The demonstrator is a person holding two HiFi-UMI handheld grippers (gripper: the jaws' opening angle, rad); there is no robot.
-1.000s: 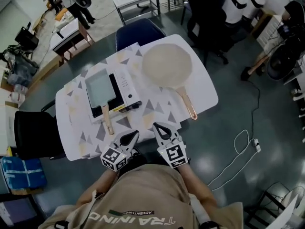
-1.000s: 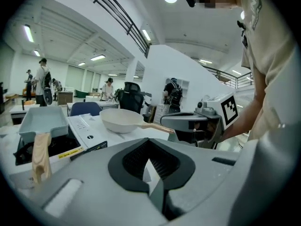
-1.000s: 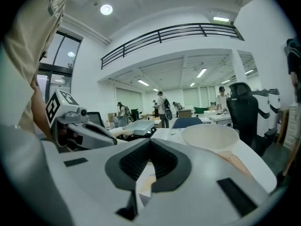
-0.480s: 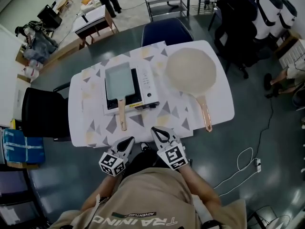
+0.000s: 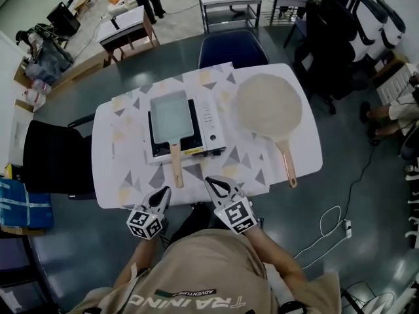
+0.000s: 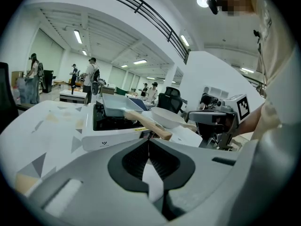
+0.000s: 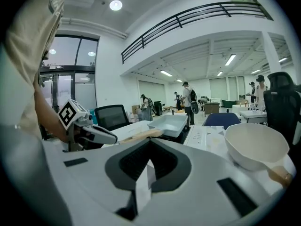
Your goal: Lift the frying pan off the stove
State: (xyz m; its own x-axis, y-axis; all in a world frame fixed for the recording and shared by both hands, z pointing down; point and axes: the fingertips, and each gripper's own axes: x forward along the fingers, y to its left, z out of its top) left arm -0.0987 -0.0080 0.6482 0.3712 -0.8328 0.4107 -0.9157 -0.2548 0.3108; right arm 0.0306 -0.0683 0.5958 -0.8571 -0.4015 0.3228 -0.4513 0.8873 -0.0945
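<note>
Both of my tongs are pressed together and empty. The left tongs (image 5: pixel 162 195) and right tongs (image 5: pixel 214 184) hover by the near edge of the tabletop (image 5: pixel 111 175), touching nothing. The rectangular frying pan (image 5: pixel 171 115) sits on the stove (image 5: pixel 213 128), its wooden handle (image 5: pixel 175 165) pointing towards my left tongs.

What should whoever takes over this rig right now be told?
Left hand-held gripper: shut, empty, by the near edge of the table.
Right hand-held gripper: shut, empty, beside it.
The pan sits on the stove, its wooden handle pointing toward the grippers. A round pan lies on the table right of the stove.
Done: nothing; the pan is untouched.
Left: open a gripper, grip the handle, lift the pan off the stove.
</note>
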